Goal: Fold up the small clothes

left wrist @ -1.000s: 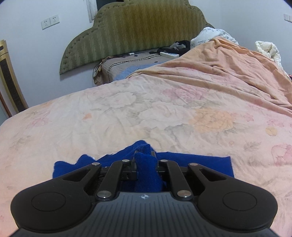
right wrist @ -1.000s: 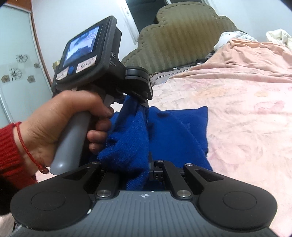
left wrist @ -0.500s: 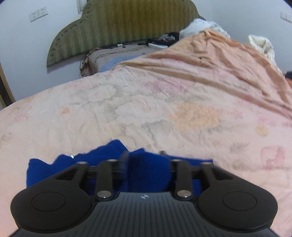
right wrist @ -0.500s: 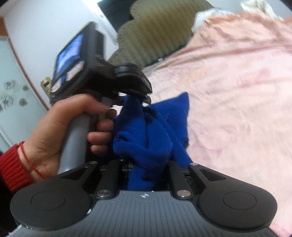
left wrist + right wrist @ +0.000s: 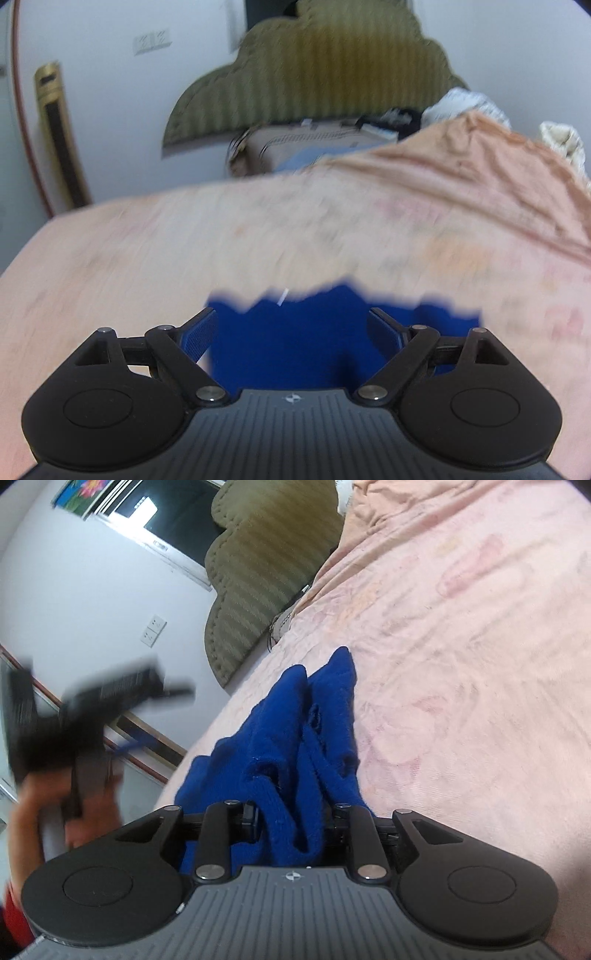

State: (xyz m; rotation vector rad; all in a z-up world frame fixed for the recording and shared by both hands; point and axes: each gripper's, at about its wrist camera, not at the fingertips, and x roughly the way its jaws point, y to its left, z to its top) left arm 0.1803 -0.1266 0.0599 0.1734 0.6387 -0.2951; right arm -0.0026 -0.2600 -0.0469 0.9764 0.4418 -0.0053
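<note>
The blue knit garment (image 5: 295,343) is lying on the floral bedsheet (image 5: 258,236), filling the 6 o'clock part of the left wrist view, with its ragged far edge toward 12 o'clock. A second ago a fold of it was pinched upright in the left gripper (image 5: 291,332); now that fold is dropping flat and the jaws are opening wide, one pad at 9 o'clock and the other at 3 o'clock of the cloth, neither pressing on it. The whole view is smearing, so the gripper is pulling away from the cloth as it lets go.

In the right wrist view the garment (image 5: 306,738) is running from 6 o'clock up toward 12, bunched in ridges. The right gripper (image 5: 291,827) is still clamping a thick wad of it between narrowly parted jaws, and the view is now tilting steeply where it was level before. The left hand (image 5: 70,801) is blurring away at 9 o'clock.

By my reading, one corner is being released onto the bed while the right side is carrying its end over to lay the fold.
</note>
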